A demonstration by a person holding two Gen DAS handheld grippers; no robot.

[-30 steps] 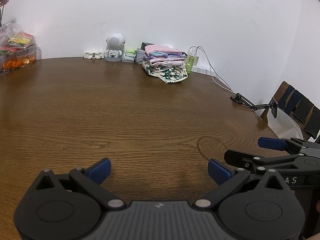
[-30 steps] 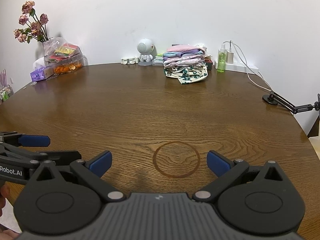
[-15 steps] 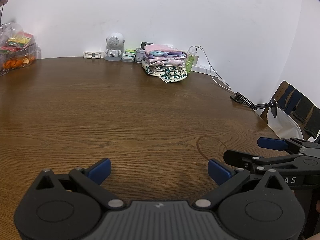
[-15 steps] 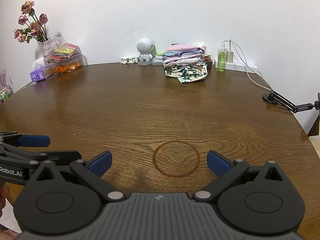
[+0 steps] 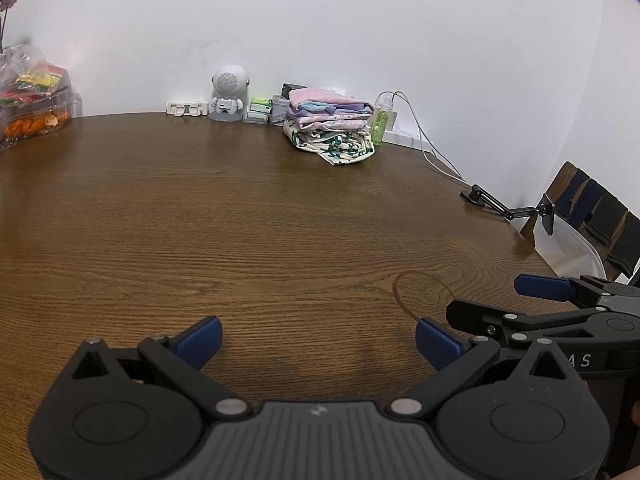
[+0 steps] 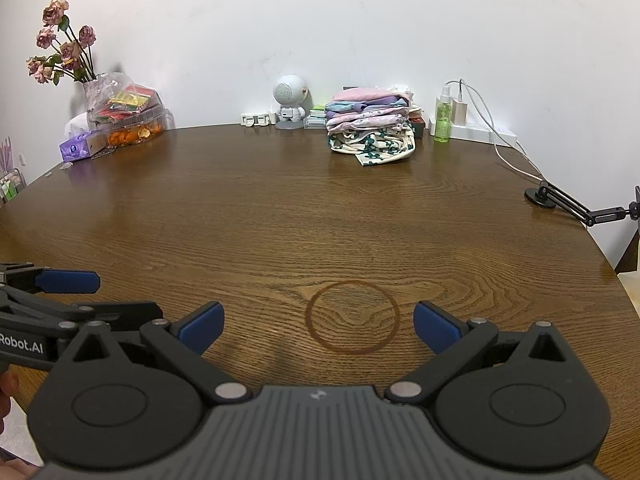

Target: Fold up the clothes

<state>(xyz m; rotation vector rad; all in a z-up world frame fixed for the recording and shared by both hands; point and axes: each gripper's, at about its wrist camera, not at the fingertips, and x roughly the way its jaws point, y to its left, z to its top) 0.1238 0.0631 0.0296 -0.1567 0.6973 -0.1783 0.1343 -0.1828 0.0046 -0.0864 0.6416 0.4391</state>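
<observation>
The bench (image 6: pixel 280 216) is brown wood with a visible grain and a soft sheen. At upper centre the stacked clothes (image 6: pixel 370 128) are matt cloth. The right gripper (image 6: pixel 318 326) is matt black plastic with ribbed casing and blue pads (image 6: pixel 200 326).

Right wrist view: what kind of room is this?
Likely a home dining or living room. A round wooden table against a white wall holds a stack of folded clothes, a vase of dried roses and a snack box.
</observation>
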